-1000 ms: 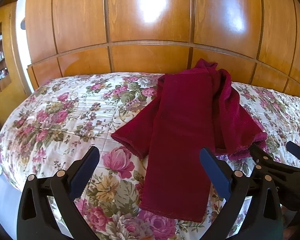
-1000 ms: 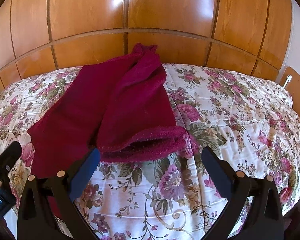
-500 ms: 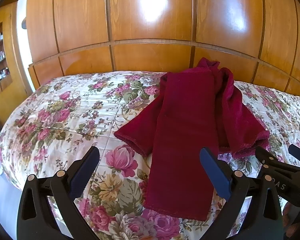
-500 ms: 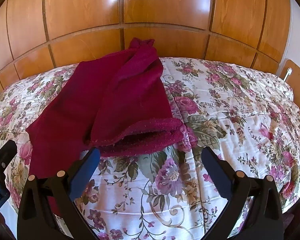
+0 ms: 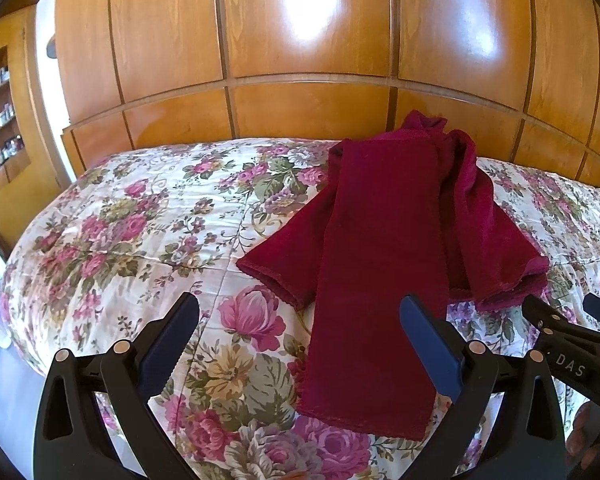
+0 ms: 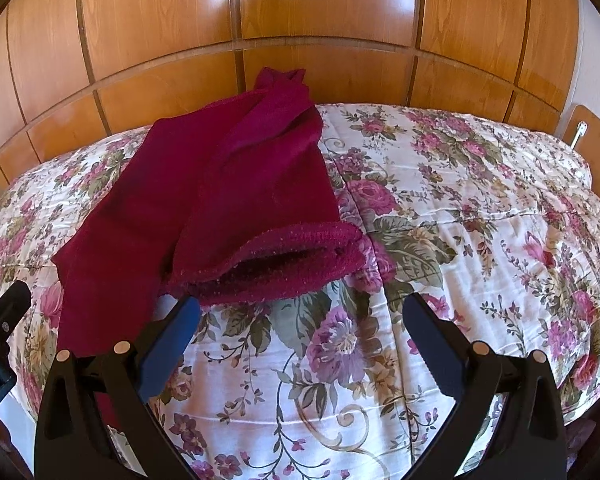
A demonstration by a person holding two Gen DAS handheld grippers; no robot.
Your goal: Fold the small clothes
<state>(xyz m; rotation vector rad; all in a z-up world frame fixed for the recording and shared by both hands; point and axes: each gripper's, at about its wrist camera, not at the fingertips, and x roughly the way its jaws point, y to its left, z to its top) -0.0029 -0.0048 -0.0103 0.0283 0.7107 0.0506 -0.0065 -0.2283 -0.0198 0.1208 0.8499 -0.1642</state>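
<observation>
Lying on floral bedspread [image 5: 148, 216] — crumpled maroon garment [image 5: 380, 248], untouched.

A bed with a floral quilt [image 5: 148, 232] carries everything here. Its white cover has pink and purple roses with green leaves. One dark red garment [image 5: 384, 248] lies directly on it, spread from the 12 o'clock side, where it touches the wooden headboard [image 5: 300, 112], down toward 6 o'clock. Its open hem [image 6: 276, 262] rests on the quilt.
</observation>
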